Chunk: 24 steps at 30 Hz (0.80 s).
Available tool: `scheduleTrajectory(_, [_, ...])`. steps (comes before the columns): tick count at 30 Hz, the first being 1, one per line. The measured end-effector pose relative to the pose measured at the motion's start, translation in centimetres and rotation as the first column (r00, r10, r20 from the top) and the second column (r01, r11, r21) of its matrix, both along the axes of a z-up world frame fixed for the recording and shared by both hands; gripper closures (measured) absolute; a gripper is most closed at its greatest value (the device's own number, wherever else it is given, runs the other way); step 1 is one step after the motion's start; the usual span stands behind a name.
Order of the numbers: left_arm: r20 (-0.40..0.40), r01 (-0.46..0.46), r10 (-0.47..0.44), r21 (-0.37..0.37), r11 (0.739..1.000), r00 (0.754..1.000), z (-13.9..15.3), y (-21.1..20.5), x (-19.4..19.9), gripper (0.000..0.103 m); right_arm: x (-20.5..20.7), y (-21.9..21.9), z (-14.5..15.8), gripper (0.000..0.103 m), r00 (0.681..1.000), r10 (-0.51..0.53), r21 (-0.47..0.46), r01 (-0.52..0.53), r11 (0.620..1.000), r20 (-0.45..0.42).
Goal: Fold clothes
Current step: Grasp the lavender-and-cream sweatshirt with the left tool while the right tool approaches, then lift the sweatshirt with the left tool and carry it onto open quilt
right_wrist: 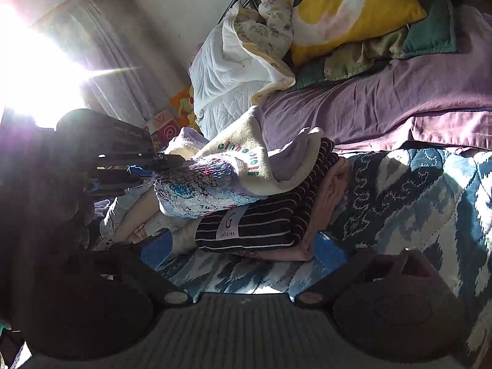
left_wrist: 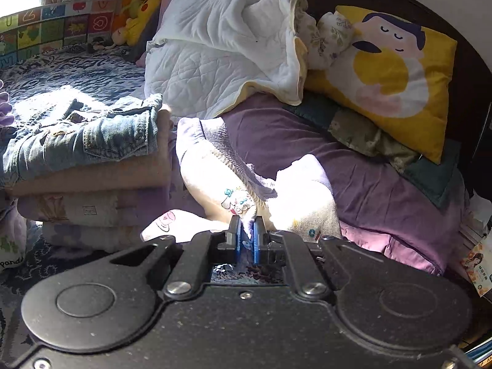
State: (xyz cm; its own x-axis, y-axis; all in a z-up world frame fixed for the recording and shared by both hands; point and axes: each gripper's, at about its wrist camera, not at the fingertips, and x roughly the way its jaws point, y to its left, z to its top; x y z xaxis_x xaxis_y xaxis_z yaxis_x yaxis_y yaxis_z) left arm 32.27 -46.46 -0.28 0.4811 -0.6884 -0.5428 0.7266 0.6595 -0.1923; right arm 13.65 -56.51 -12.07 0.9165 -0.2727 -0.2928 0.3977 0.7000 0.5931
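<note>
A cream child's garment (left_wrist: pixel 215 178) with cartoon prints and a ribbed hem is pinched at its edge by my left gripper (left_wrist: pixel 247 232), which is shut on it. In the right wrist view the same cream garment (right_wrist: pixel 246 153), with coloured lettering, drapes over a stack of folded clothes, and the left gripper (right_wrist: pixel 166 161) holds it from the left. Topmost in that stack is a black striped garment (right_wrist: pixel 264 224) with a "G children" label. My right gripper (right_wrist: pixel 243 250) is open, its blue fingers (right_wrist: pixel 156 249) standing either side of the stack's near end.
Another folded pile topped by jeans (left_wrist: pixel 92 141) sits to the left. A white quilt (left_wrist: pixel 221 46) and a yellow pillow (left_wrist: pixel 393 73) lie at the head of the bed on the purple sheet (left_wrist: pixel 384 190). A blue patterned blanket (right_wrist: pixel 415 200) covers the right. Window glare (right_wrist: pixel 33 70) hides the left side.
</note>
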Motion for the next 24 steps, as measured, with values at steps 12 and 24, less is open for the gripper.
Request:
scheduleTrajectory(12, [0.112,-0.144,0.166,-0.18,0.973,0.98,10.6,14.4,-4.9,0.099,-0.9,2.2,0.7,0.005,0.988,0.118,0.009,-0.119,0.993,0.102])
scheduleTrajectory(24, [0.163,-0.498,0.503,-0.07,0.864,0.849,11.4,30.1,0.1,0.099,3.8,12.7,2.0,0.005,0.909,0.416,-0.131,-0.411,0.902,0.01])
